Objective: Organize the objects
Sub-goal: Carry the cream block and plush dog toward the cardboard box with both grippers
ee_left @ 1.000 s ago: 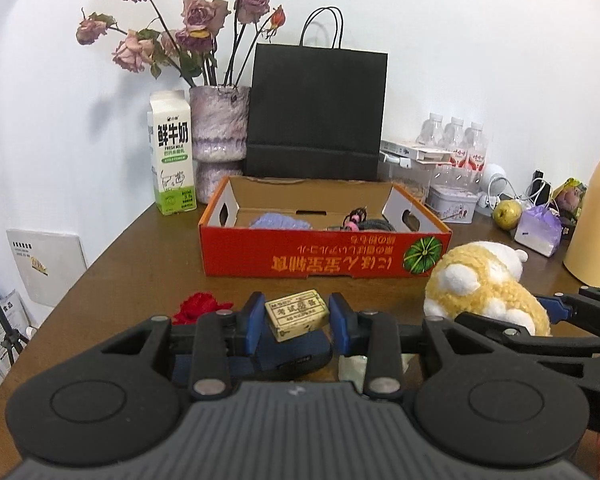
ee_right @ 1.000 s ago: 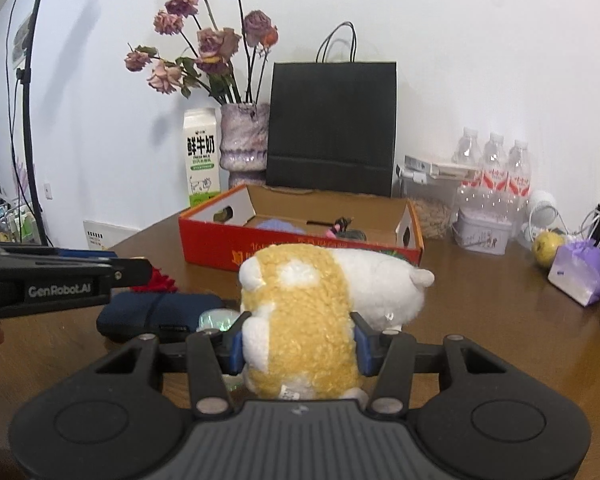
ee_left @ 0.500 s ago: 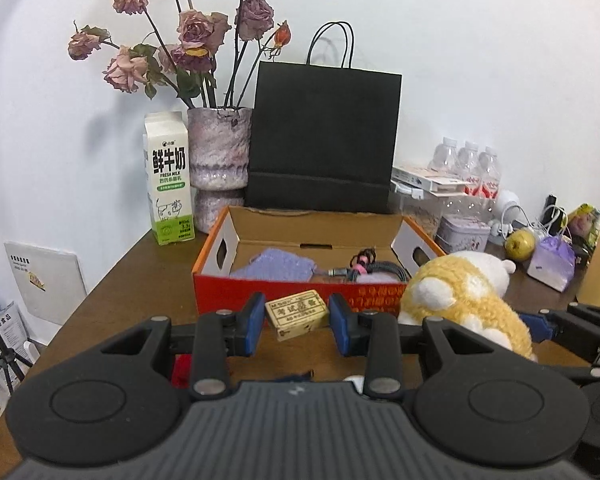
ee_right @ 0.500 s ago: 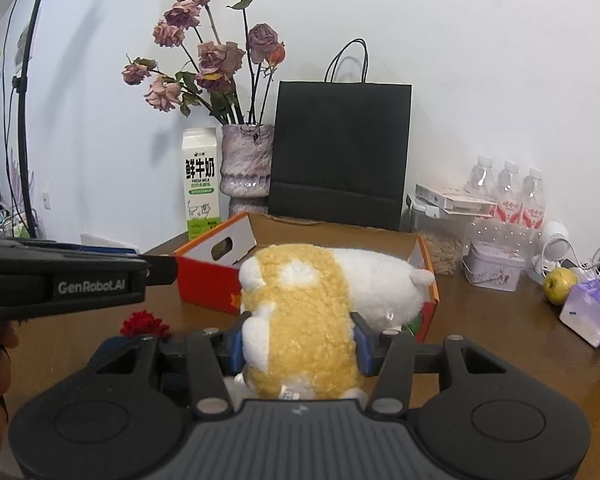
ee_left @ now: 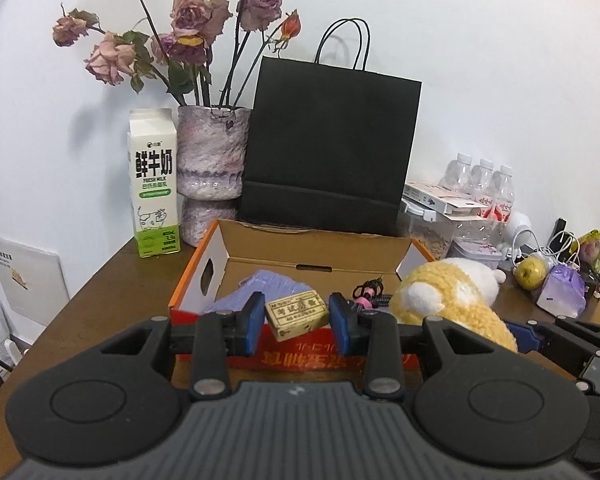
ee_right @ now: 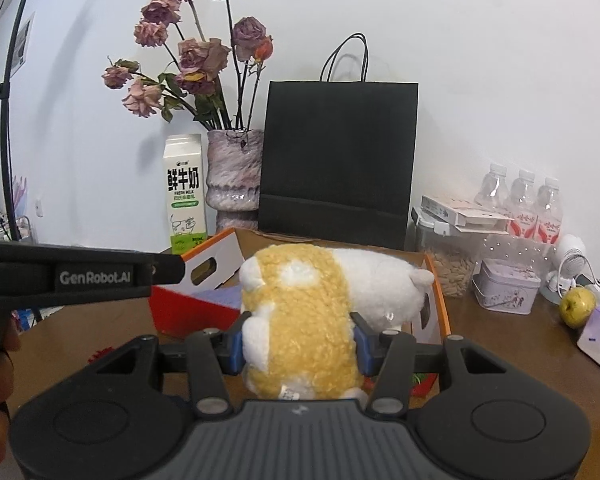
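Landmark: I place everything against the orange cardboard box (ee_left: 236, 264), open-topped, standing on the brown table (ee_left: 112, 280) in front of the black paper bag (ee_left: 328, 152).

Key relation: both of my loads hang at the box's near wall, and the opening lies straight ahead of and below both tongs. I judge the coming move to be a short carry forward over that wall, then a lowering inside.

Left gripper (ee_left: 296, 318): clamped on the small tan eraser (ee_left: 298, 312); both blue pads press its short ends.

Eraser, place and axis: above the box's near wall, toward its left half. Its long axis runs across the box, slightly skewed.

Right gripper (ee_right: 300, 342): clamped around the plush toy (ee_right: 312, 304); the pile bulges over both pads.

Plush, place and axis: over the box's right half. Its long axis points away from me, into the box and slanting right, the white end leading.

Nearer hand: I cannot call it; both sit at about the same depth from the near wall.

Eraser, look: a small block in a tan printed sleeve; rigid, I'd guess.

Plush, look: curly yellow fleece at my end, white at the far end, a label at the base.

Box contents: a lilac cloth (ee_left: 268, 286) on the left and a dark cable bundle with pink (ee_left: 370, 294) mid-right, so I would aim for the gaps.
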Demonstrator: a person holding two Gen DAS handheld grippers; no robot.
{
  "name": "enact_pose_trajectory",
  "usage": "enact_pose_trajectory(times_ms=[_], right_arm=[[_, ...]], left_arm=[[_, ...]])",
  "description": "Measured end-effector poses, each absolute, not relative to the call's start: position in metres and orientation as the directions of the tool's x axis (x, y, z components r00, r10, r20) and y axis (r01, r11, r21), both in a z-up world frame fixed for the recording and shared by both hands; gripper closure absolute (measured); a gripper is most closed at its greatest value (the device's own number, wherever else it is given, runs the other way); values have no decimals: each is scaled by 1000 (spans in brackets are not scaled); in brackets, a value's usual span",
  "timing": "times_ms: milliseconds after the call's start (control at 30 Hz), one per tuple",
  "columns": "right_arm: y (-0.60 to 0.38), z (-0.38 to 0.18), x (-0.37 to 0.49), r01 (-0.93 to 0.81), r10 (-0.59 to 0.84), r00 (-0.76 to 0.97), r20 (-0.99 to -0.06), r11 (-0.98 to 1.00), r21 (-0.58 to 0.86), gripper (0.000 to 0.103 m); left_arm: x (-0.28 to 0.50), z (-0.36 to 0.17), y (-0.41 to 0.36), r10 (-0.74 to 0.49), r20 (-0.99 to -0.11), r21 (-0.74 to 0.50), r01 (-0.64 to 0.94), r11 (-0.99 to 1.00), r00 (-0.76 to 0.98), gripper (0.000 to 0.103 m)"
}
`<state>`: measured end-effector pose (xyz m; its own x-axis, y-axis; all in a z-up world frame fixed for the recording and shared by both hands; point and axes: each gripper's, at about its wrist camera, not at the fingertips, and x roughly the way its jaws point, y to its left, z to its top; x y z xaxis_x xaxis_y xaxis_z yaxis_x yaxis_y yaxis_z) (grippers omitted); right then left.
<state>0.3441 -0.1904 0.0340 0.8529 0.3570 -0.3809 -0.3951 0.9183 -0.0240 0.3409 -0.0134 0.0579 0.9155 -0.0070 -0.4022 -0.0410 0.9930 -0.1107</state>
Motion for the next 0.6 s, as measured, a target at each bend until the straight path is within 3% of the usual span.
enact_pose_trajectory(times_ms=[600], right_arm=[[-184,27,436,-393,359,851,-382,919,-12,55]], left_arm=[[427,52,-12,-20,-405,-96,-21,995,914,67]])
